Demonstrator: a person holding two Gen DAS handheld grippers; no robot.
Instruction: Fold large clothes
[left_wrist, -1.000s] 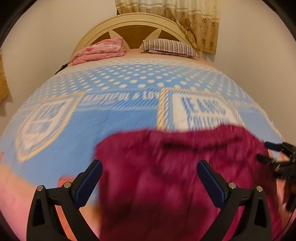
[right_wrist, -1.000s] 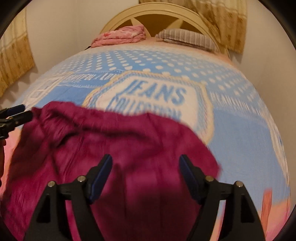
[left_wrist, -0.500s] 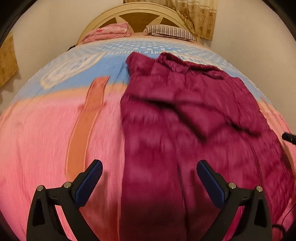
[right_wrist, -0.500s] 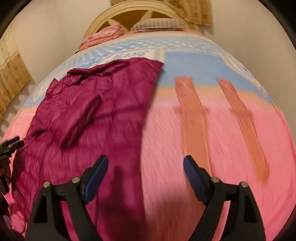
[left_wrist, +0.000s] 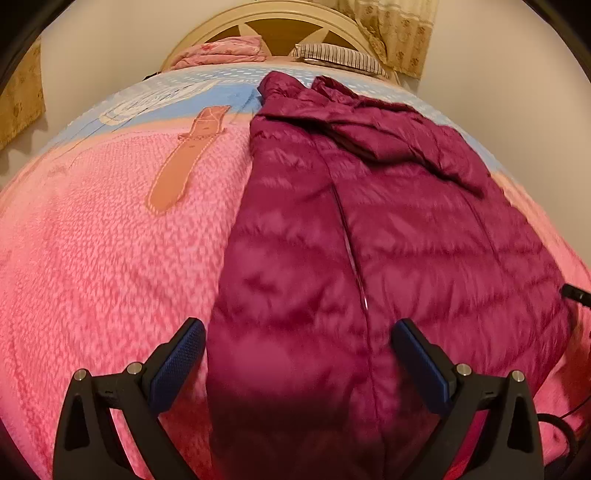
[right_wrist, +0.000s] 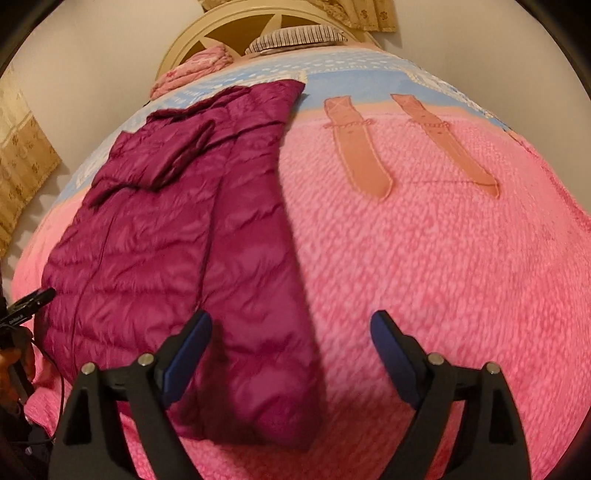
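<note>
Your left tongs (left_wrist: 297, 356) stand wide over the near hem of the maroon puffer jacket (left_wrist: 369, 240), gripping nothing. Your right tongs (right_wrist: 291, 343) are wide too, empty, straddling the jacket's right edge. The jacket lies lengthwise on the bed (right_wrist: 443, 277), front up, zip closed, collar toward the headboard (left_wrist: 273, 29), one sleeve folded across the chest. By my reading you have laid it out and perhaps begun; the body folds remain. The near hem is cut off behind the tongs, the other sleeve cannot be made out, and blur softens the quilting.
</note>
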